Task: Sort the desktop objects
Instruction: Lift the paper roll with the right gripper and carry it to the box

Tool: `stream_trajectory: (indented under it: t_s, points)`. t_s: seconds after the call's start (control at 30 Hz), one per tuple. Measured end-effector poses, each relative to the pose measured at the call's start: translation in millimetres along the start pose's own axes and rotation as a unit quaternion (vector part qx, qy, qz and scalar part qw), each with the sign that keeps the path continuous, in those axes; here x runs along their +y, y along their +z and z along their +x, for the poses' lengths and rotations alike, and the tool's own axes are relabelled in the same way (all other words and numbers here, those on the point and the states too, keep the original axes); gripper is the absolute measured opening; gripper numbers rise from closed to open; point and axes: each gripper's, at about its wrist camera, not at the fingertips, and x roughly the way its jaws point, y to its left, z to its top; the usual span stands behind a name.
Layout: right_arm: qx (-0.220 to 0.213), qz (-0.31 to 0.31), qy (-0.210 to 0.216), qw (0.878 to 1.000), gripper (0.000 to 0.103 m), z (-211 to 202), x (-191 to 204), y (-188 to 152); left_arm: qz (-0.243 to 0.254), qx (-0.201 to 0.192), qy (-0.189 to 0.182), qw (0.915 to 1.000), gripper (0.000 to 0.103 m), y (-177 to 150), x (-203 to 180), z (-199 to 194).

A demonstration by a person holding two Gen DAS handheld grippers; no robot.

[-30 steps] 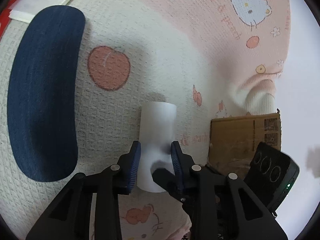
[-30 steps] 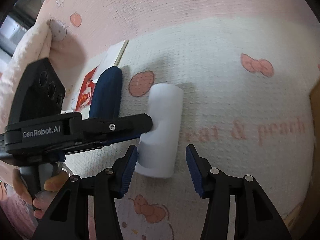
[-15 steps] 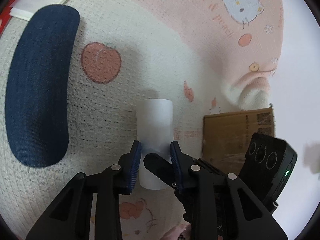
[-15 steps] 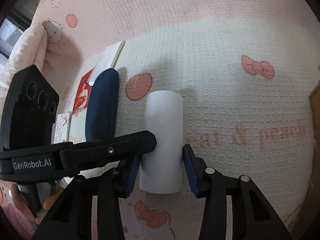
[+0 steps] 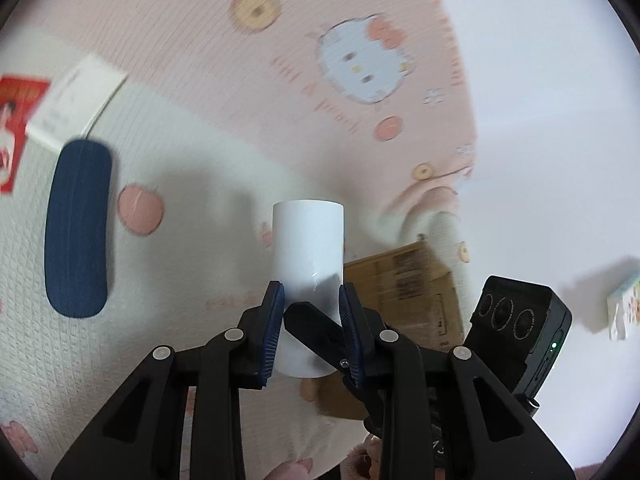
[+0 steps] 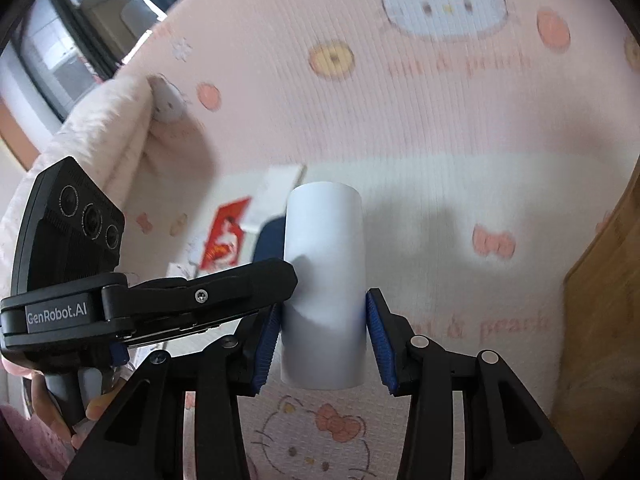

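Note:
A white cylinder hangs above the pink and white cartoon blanket, held from two sides. In the left wrist view my left gripper is shut on its lower part, blue pads pressing both flanks. A black finger of the right gripper crosses in front of it. In the right wrist view the same cylinder stands between the pads of my right gripper, which is shut on it. There, a finger of the left gripper presses the cylinder's left side.
On the blanket to the left lie a dark blue oblong pad, a white booklet and a red card. A brown cardboard box sits on the right. A person's hand holds the left gripper's handle.
The right jaws closed onto the cylinder a second ago. Both grippers have since risen together, lifting the cylinder off the blanket, and the things on the blanket look smaller and farther.

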Motion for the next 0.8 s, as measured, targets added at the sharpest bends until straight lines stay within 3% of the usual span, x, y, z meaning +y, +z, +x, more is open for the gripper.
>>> stream_trajectory:
  t_s: [0.17, 0.37, 0.6, 0.8]
  points:
    - [-0.031, -0.031, -0.017, 0.999, 0.040, -35.9, 15.1, 9.3, 0.027, -0.016, -0.020, 0.9993, 0.031, 0.1, -32.3, -13.9]
    - [-0.039, -0.042, -0.043, 0.997, 0.040, -67.3, 16.5, 18.1, 0.053, -0.011, -0.033, 0.9980, 0.031, -3.2, -61.9, -7.4]
    - [-0.063, -0.025, -0.057, 0.996, 0.040, -107.3, -7.6, 13.3, 0.079, -0.003, -0.049, 0.9956, 0.031, -17.2, -98.4, 10.4]
    - [-0.067, 0.002, -0.073, 0.995, 0.040, -141.8, -42.0, 4.2, 0.114, 0.034, -0.055, 0.9914, 0.031, -37.5, -136.2, 45.3]
